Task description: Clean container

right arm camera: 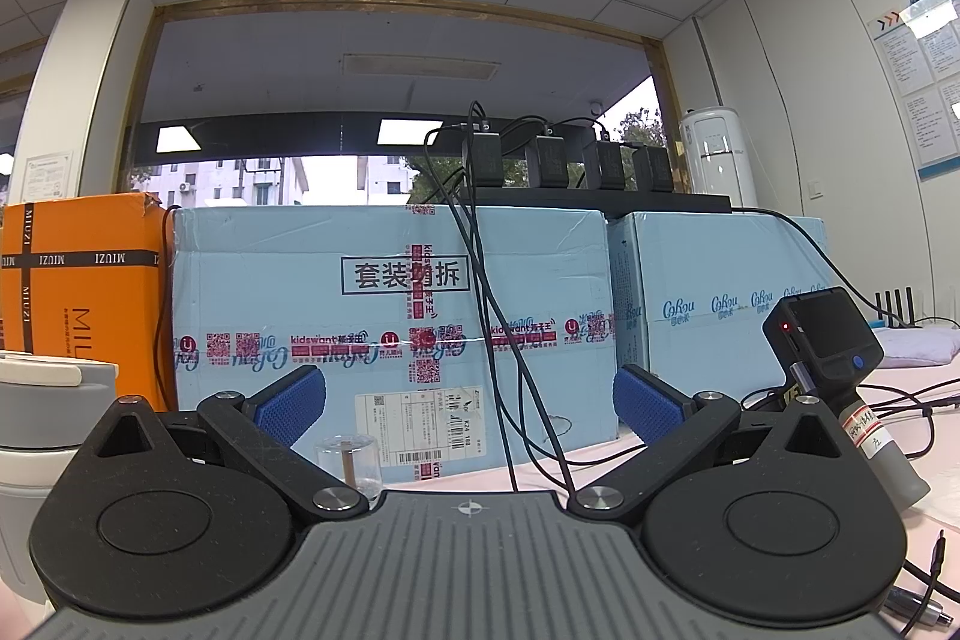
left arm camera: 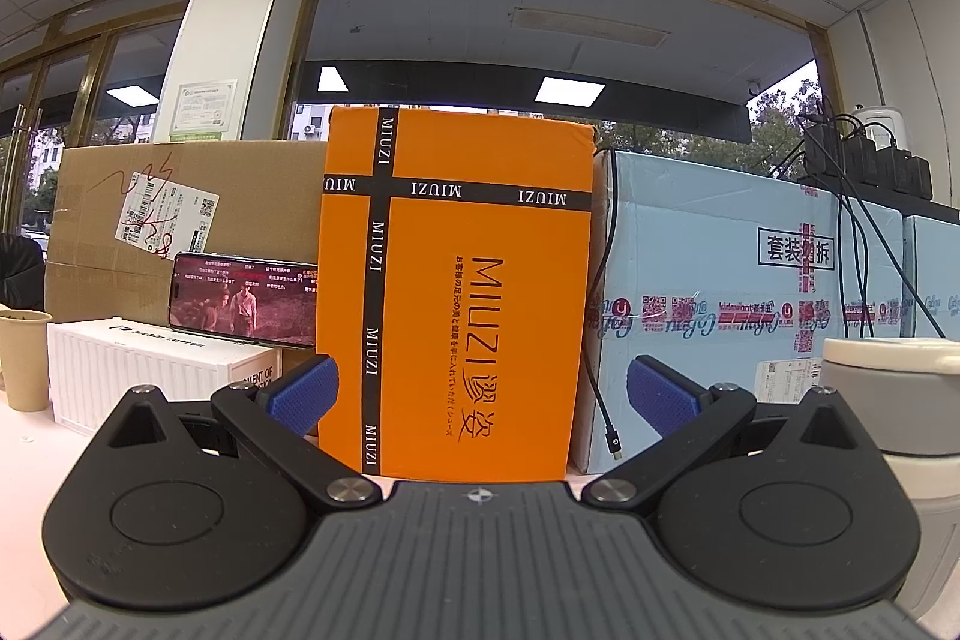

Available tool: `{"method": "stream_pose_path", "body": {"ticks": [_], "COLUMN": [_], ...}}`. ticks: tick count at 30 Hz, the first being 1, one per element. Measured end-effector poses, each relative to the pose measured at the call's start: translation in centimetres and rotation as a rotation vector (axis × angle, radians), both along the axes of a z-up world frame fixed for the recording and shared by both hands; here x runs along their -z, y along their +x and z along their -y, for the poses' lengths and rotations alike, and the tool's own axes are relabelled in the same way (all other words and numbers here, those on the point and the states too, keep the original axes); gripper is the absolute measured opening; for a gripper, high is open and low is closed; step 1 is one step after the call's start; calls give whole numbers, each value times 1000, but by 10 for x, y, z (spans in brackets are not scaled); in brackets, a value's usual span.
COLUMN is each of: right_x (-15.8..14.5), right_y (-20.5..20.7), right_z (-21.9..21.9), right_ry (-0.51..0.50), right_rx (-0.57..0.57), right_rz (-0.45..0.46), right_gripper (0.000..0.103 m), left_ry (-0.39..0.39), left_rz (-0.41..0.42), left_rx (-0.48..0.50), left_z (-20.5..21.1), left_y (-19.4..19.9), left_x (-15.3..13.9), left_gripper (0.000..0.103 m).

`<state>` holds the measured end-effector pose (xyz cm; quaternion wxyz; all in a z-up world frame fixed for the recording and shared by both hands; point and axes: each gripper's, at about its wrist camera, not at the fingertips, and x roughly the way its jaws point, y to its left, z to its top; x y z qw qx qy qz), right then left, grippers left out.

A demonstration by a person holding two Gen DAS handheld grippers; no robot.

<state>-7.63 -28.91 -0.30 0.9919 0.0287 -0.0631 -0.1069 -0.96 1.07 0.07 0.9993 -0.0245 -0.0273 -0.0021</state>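
Blue-padded fingers of the left hand-held gripper (left arm camera: 480,394) stand spread wide with nothing between them, and the right hand-held gripper (right arm camera: 468,400) is released in the same way, also empty. The container (left arm camera: 888,400) to be cleaned appears to be the grey mug-like vessel with a cream lid, standing upright on the desk (right arm camera: 600,454), its long axis vertical. It sits at the far right edge of the left wrist view and at the far left edge of the right wrist view (right arm camera: 54,412), so it lies between the two grippers, close beside each and slightly ahead; neither touches it, and which is nearer cannot be told. One small clear glass (right arm camera: 349,463) with a brownish stick inside stands just ahead of the right gripper, between its fingers in the picture, and could be the cleaning aid, though that is a guess. Behind are one orange box (left arm camera: 456,292), two pale blue boxes (right arm camera: 384,292), one brown carton (left arm camera: 180,208), one paper cup (left arm camera: 23,358), one phone (left arm camera: 243,301) propped on a white box (left arm camera: 150,376), and four black chargers (right arm camera: 564,163).
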Motion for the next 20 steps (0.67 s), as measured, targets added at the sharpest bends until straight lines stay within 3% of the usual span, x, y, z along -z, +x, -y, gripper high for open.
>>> {"method": "stream_pose_path", "body": {"ticks": [20], "right_x": [0], "right_y": [1], "right_z": [1], "right_ry": [2], "right_rx": [1], "right_rz": [0], "right_gripper": [103], "left_ry": [-5], "left_rz": [-3], "left_rx": [8], "left_z": [0], "left_y": [-1], "left_x": [1], "left_gripper": [103]}}
